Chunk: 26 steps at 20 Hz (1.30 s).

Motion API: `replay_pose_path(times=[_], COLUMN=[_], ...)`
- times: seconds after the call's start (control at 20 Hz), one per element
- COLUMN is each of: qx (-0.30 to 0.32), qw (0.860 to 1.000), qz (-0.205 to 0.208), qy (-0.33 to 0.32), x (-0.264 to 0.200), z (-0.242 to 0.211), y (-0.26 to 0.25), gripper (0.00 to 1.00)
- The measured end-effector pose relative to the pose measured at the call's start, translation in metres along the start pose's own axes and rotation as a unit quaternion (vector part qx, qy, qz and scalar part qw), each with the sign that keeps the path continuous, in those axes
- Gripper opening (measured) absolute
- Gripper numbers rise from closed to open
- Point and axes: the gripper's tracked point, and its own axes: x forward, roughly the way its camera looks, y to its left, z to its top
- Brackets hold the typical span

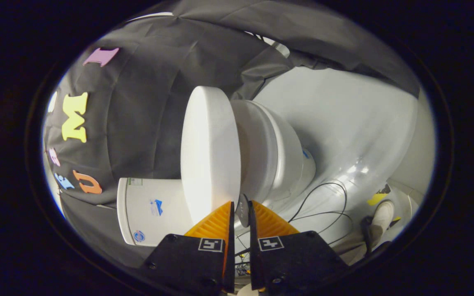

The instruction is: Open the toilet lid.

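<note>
Left of centre, the white oval plastic toilet lid (209, 154) stands raised off the white ceramic bowl (276, 154). At bottom centre, the orange-fingered gripper (242, 210) pinches a small dark tab (243, 209), its attachment to the lid's edge partly hidden.

Tongs (241, 213) pinching dark tab (243, 209) at toilet lid (208, 152) edge

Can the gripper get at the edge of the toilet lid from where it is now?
Probably yes. The gripper has its orange fingers nearly closed around a small dark tab at the rim of the toilet lid. Nothing stands between them; the cables lie aside on the floor.
</note>
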Motion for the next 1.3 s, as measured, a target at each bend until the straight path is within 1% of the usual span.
replay_pose_path(times=[0.4, 0.5, 0.75, 0.9, 1.15, 1.3], qx=[-0.056, -0.079, -0.133, -0.161, -0.186, -0.191], qw=[0.998, 0.997, 0.991, 0.987, 0.982, 0.981], qz=[-0.01, -0.015, 0.005, 0.002, -0.008, -0.01], qy=[-0.008, -0.012, -0.018, -0.023, -0.032, -0.034], x=[-0.014, -0.018, -0.029, -0.032, -0.036, -0.038], z=[-0.003, -0.004, -0.012, -0.017, -0.023, -0.026], y=[0.026, 0.035, 0.073, 0.086, 0.097, 0.104], gripper=[0.18, 0.18, 0.18, 0.18, 0.18, 0.18])
